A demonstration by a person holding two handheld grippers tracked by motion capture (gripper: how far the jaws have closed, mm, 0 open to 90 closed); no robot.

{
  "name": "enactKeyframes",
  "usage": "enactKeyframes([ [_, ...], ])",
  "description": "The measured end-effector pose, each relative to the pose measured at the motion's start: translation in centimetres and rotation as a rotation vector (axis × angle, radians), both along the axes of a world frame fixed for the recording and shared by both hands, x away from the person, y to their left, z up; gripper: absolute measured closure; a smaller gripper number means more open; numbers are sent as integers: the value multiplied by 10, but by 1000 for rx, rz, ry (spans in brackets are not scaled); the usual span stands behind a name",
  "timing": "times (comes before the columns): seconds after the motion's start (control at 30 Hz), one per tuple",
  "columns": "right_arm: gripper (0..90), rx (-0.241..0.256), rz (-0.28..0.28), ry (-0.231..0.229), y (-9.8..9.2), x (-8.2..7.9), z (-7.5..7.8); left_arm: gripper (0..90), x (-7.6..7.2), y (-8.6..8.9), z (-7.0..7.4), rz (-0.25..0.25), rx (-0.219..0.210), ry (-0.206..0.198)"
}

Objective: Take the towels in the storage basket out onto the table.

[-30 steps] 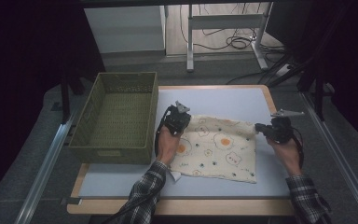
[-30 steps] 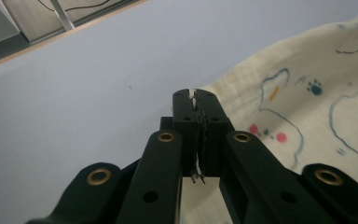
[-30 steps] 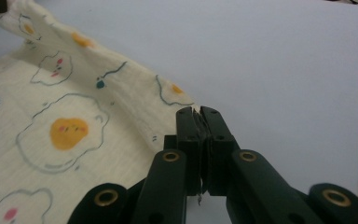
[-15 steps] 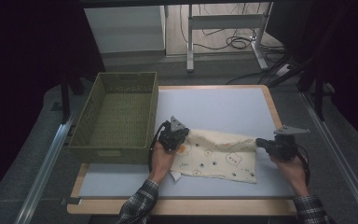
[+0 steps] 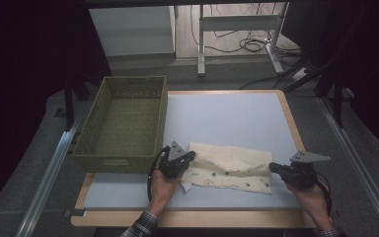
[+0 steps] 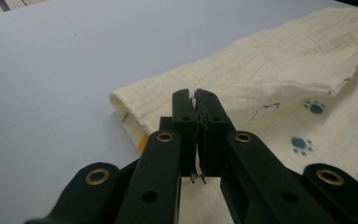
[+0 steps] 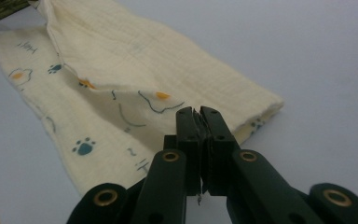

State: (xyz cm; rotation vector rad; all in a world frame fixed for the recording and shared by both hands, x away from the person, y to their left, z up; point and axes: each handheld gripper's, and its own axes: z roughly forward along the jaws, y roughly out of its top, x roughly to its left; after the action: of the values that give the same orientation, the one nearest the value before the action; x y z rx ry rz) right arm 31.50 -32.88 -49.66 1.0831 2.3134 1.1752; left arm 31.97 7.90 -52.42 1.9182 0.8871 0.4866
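Observation:
A cream cloth printed with paw marks and small animals lies folded on the pale blue table, towards its near edge. My left gripper is at the cloth's left end, shut on a thin edge of the fabric. In the left gripper view the jaws are pressed together with cloth pinched between them. My right gripper is at the cloth's right end, also shut on its edge. The right gripper view has the shut jaws over the folded cloth.
A green woven basket stands on the table's left side, close to my left gripper. The table has a wooden rim. Metal rails run along both sides. A desk frame and cables lie on the floor beyond.
Both grippers have come toward the near edge of the table, drawing the cloth's far edge over itself. The cloth now lies narrower and folded.

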Motion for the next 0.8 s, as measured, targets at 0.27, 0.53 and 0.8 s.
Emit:
enactKeyframes([
  [0.27, 870, -25, 26, -13, 4, -20, -6, 867, -21, 8, -4, 6, 12, -9],
  [0.53, 858, -11, 31, 25, 1, -33, -17, 856, -39, 14, -13, 9, 20, 6],
  [0.8, 753, 23, 24, 5, -8, -48, -5, 690, -44, 20, -8, -27, -37, 47],
])
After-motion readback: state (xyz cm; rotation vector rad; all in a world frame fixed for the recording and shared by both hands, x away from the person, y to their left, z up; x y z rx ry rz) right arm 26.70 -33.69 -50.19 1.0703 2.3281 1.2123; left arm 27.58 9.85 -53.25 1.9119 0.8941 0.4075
